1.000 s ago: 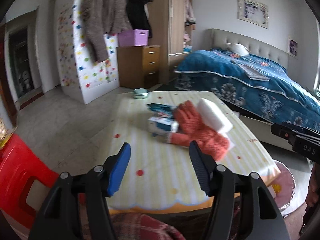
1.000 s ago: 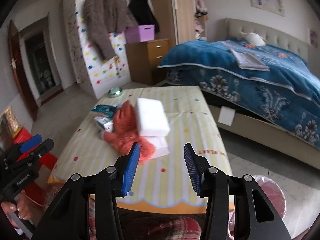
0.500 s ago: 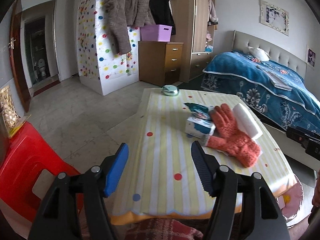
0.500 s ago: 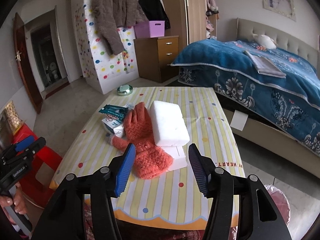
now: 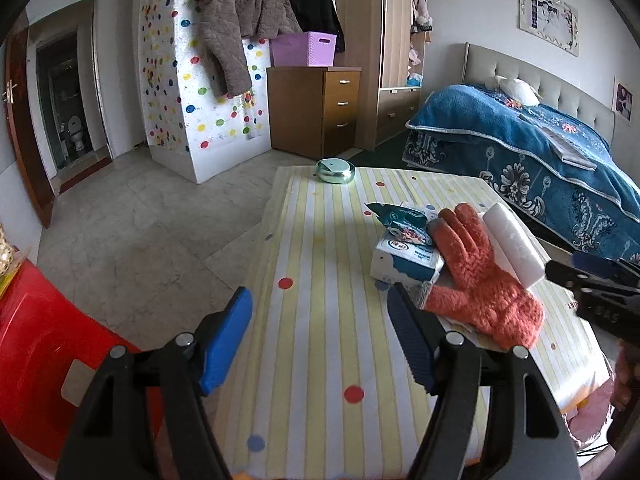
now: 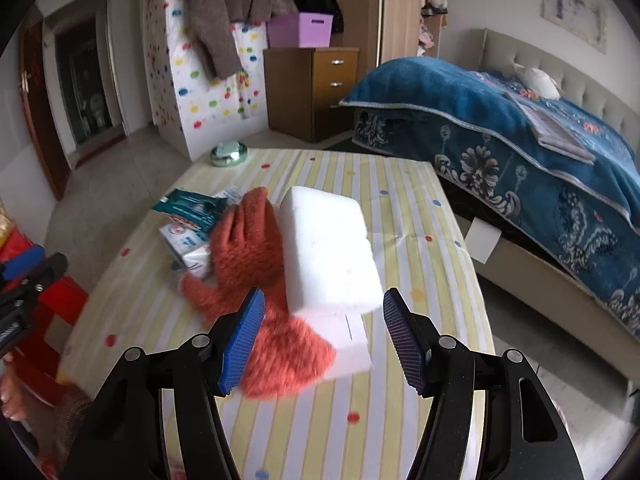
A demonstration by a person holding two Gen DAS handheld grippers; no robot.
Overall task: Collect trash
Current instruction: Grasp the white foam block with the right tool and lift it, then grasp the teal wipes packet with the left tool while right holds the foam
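My left hand-held gripper and right hand-held gripper are both opening, nothing between them; teal wrapper and tissue pack lie left of the orange glove on the counter.

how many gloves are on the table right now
1. The orange glove lies on the striped table, between the white foam block and the tissue pack. A second one could be hidden underneath.

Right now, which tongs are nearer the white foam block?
Right. The right tongs, opening and empty, sit just short of the white foam block. The left tongs hang over bare tablecloth, left of the orange glove.
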